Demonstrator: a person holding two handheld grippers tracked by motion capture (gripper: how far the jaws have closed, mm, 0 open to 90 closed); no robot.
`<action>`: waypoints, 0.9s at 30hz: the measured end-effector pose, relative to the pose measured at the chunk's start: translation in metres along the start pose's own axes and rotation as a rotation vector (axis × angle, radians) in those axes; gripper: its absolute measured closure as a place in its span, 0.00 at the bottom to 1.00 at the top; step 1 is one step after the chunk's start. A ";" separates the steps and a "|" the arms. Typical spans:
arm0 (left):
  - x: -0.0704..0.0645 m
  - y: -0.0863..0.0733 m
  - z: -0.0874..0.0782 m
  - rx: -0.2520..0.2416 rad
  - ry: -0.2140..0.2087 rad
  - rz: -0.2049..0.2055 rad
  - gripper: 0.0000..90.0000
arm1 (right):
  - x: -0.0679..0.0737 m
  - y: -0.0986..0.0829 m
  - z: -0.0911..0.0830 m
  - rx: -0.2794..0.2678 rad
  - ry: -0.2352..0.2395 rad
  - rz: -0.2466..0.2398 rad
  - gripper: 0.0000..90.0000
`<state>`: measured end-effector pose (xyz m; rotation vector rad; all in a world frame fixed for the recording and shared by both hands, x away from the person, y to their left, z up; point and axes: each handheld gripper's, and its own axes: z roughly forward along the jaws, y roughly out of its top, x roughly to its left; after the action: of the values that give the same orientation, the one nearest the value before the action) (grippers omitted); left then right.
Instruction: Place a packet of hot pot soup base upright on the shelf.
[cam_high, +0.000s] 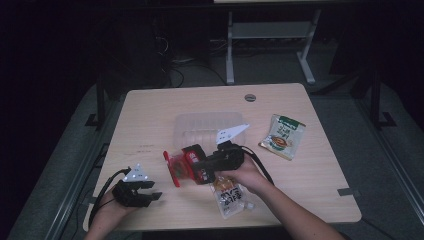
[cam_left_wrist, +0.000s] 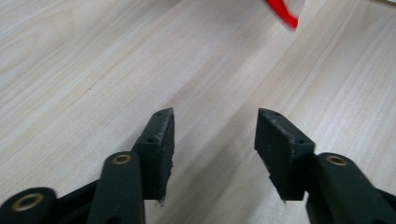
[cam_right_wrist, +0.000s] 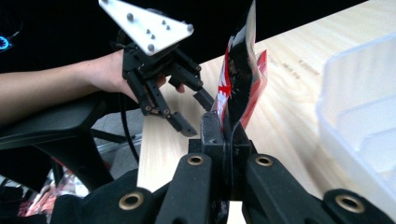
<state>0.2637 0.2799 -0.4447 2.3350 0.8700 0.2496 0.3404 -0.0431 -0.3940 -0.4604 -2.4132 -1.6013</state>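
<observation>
we see the right gripper (cam_high: 200, 167) at frame centre pinching the red snack packet (cam_high: 179, 166); lower left, the left gripper (cam_high: 150, 192) hangs spread, empty.

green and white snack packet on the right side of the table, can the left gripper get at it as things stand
Probably not directly. The green and white snack packet lies at the far right, while the open left gripper sits at the near left. The right gripper, shut on the red snack packet, and its forearm lie between.
</observation>
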 end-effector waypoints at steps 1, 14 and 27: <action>0.000 0.000 0.000 -0.002 0.000 0.000 0.51 | -0.001 0.001 -0.003 -0.003 -0.007 -0.004 1.00; 0.001 0.000 0.001 -0.006 0.002 0.008 0.47 | -0.008 0.006 -0.027 -0.044 -0.063 0.010 1.00; 0.000 0.002 0.002 -0.010 -0.004 0.011 0.46 | -0.019 0.018 -0.037 -0.087 -0.119 0.002 1.00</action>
<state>0.2654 0.2774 -0.4455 2.3312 0.8526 0.2533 0.3643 -0.0733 -0.3707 -0.5900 -2.4334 -1.7297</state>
